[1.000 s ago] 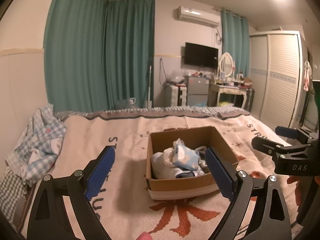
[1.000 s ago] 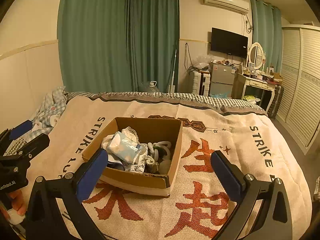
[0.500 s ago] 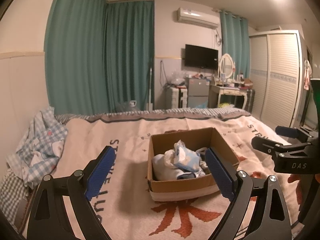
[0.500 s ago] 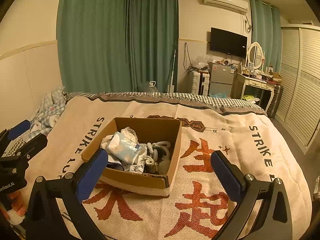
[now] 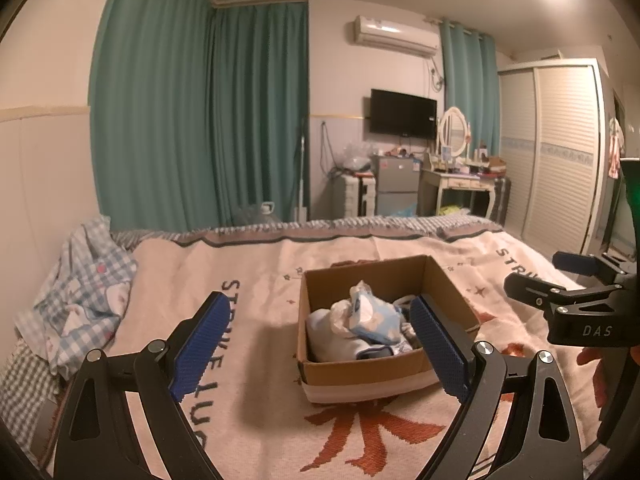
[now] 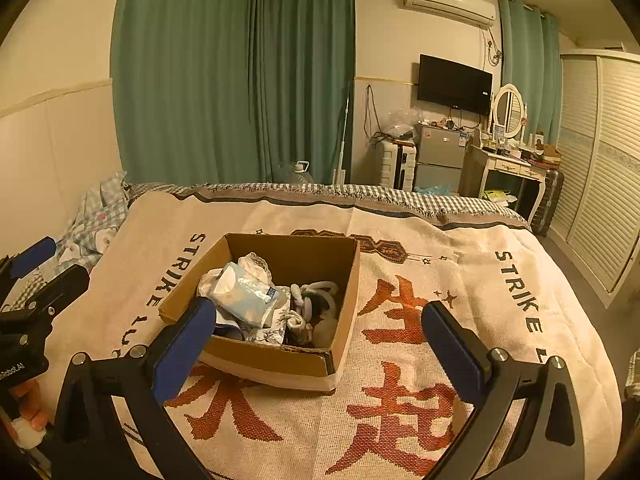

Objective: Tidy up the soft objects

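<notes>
Cardboard box [image 6: 276,316] sits mid-blanket [image 6: 440,280], soft items [image 6: 248,296] heaped inside. Left gripper [image 5: 320,344] and right gripper [image 6: 316,344] hover near it, jaws spread wide, holding nothing. This fits either unpacking ahead or packing finished; nothing soft lies loose on the blanket.

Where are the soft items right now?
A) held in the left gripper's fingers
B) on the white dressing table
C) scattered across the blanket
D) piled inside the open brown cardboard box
D: the light-blue and white soft items lie piled inside the open brown cardboard box on the bed blanket.
</notes>
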